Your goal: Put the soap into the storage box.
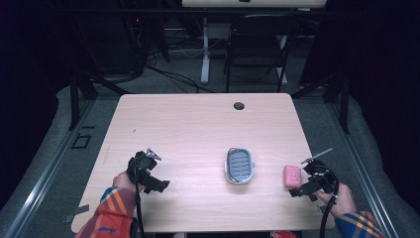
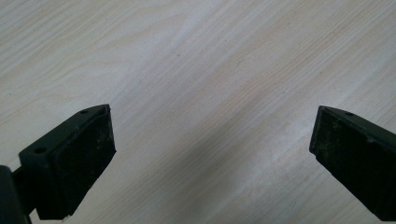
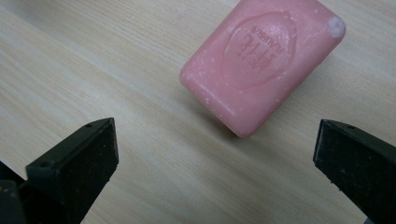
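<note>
On the pale wooden worktop [image 1: 198, 129], three things matter: a grey soap dish [image 1: 239, 165] near the middle, a pink soap bar [image 1: 291, 176] lying flat well to its right, and the right tongs [image 1: 303, 187] just beside that bar. The left tongs [image 1: 157, 184] rest far off at the left over bare wood, jaws wide apart and holding nothing.

By my reading, the step in hand is the pick-up of the soap, with the dish as its likely goal. The right tongs stand spread wide and empty, the bar ahead of their tips and not yet between them. To do it well, bring the tongs forward until the bar sits midway between the jaws, then turn the hand so the pads meet the two long flanks squarely. Close gently; soap is slick and may squirt out from a corner grip.

From the right gripper view the soap bar [image 3: 261, 65] lies slanted, its long axis running from lower left to upper right, embossed face up. In the high view its long axis runs roughly away from the person, much as the dish's does.
</note>
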A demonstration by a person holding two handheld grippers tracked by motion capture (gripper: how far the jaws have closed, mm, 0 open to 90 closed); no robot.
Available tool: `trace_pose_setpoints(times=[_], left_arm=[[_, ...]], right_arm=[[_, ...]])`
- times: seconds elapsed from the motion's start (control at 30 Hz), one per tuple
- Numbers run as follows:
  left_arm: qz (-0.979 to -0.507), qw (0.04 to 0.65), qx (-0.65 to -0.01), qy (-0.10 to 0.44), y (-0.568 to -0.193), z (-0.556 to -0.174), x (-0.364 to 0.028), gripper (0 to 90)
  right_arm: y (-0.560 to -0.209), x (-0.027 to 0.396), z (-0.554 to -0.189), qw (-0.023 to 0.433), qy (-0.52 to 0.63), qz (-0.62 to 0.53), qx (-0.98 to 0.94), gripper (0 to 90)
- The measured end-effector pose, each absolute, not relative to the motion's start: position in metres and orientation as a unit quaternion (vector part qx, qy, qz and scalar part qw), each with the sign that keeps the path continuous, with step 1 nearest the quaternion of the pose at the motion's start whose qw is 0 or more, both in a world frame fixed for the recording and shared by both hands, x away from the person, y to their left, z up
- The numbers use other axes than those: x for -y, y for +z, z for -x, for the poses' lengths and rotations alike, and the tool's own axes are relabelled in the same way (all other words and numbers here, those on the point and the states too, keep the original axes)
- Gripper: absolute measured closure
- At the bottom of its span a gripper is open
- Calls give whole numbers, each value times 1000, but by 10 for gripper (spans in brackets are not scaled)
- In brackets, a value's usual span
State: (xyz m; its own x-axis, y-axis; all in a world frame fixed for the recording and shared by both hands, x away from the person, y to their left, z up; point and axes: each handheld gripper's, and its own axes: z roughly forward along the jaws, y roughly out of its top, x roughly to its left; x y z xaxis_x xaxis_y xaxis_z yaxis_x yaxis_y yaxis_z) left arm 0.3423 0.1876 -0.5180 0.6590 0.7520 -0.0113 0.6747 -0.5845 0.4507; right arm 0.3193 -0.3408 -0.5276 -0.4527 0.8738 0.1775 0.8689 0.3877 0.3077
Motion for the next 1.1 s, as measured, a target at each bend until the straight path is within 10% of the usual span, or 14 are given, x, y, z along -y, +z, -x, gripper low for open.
trace_pose_setpoints(times=[1.1], left_arm=[[-887,212,-399,93,-518,-342,-186,0]], right_arm=[[-525,334,-321,10,177,-519,-836,0]])
